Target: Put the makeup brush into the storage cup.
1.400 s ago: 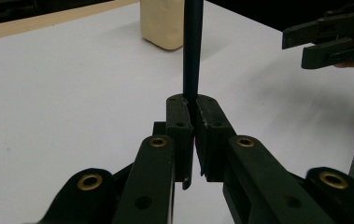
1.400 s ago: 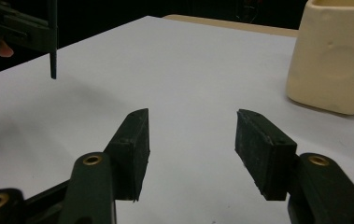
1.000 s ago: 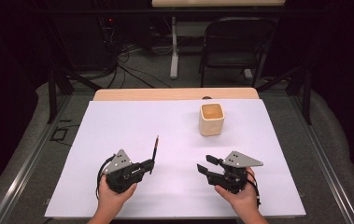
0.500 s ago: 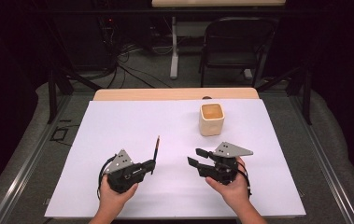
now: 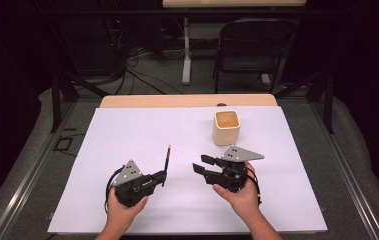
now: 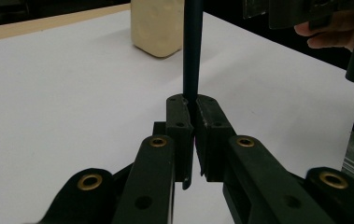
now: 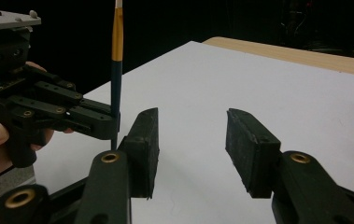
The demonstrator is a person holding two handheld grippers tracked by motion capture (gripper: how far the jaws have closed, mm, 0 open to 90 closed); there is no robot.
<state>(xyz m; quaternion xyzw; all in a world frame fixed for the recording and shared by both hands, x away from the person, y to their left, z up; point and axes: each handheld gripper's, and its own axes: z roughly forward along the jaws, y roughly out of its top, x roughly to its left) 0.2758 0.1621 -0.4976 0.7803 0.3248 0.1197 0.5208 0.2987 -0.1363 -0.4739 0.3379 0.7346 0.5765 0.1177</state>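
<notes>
My left gripper stays put near the front of the white table, its jaws clamped tight on the lower end of the dark pencil, which stands up out of the grip with its orange band and pale tip uppermost. What has changed is my right gripper: it has lifted and swung in toward the left one, and its jaws have just been closing a little, though they are apart with nothing between them. The cream cup sits well beyond, untouched. I judge this to be the approach to a handover of the pencil.
</notes>
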